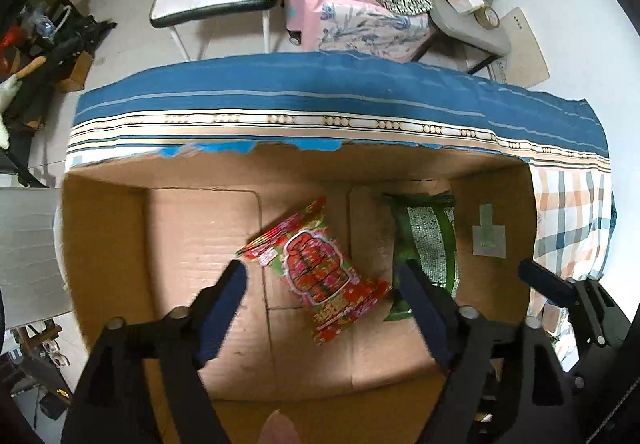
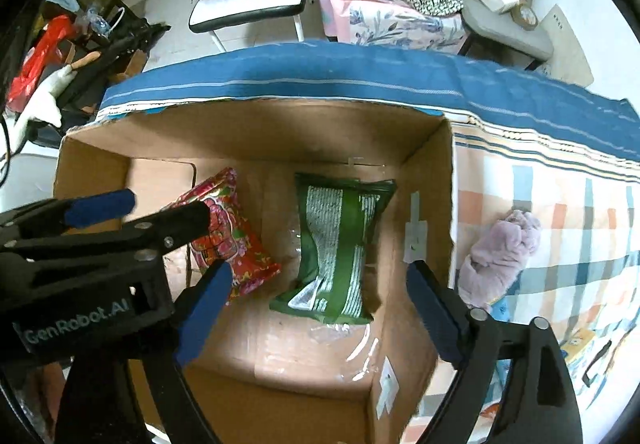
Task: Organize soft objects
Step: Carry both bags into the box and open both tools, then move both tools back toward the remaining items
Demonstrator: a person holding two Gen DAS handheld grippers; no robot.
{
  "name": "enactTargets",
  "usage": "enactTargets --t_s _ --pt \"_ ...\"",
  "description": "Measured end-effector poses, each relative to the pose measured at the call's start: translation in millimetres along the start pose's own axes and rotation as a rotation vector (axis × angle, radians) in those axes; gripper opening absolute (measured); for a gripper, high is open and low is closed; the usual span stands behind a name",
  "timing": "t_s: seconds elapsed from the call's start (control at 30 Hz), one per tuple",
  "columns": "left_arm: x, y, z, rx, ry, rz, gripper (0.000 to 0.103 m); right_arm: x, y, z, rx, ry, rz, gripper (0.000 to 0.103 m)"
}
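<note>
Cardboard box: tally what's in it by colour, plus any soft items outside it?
Red snack packet, in the cardboard box: 1
Green snack packet, in the box: 1
Pale purple plush item, outside on the checked cloth: 1
Total: 3

Open cardboard box (image 2: 248,131) on a plaid-covered counter (image 2: 560,211). Inside lie a red floral packet (image 2: 236,240) and, to its right, a green packet (image 2: 340,244). Right claw (image 2: 316,284) spread wide above the box; left claw (image 2: 152,211) alongside. Lilac plush (image 2: 500,256) outside the box.
</note>
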State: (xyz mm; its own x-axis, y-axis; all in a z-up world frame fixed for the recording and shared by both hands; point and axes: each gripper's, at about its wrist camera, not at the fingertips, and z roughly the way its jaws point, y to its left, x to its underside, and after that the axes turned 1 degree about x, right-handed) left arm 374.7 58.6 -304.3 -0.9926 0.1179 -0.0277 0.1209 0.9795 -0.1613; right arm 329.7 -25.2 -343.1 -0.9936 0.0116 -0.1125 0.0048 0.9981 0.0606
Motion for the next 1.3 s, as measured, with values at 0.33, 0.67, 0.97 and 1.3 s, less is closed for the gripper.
enactTargets --t_s 0.33,0.67,0.97,1.3 --pt "56 11 -49 -0.106 -0.144 -0.002 0.098 42 13 -30 0.067 -0.028 -0.023 0.103" --pt "113 13 -99 -0.12 -0.255 -0.003 0.098 96 19 -85 0.015 -0.11 0.011 0.103" --pt "149 -5 -134 -0.121 -0.314 -0.026 0.098 139 12 -124 -0.057 -0.153 0.007 0.103" --pt "164 -117 -142 -0.132 -0.332 0.104 0.098 181 -104 -145 -0.167 -0.14 0.17 0.103"
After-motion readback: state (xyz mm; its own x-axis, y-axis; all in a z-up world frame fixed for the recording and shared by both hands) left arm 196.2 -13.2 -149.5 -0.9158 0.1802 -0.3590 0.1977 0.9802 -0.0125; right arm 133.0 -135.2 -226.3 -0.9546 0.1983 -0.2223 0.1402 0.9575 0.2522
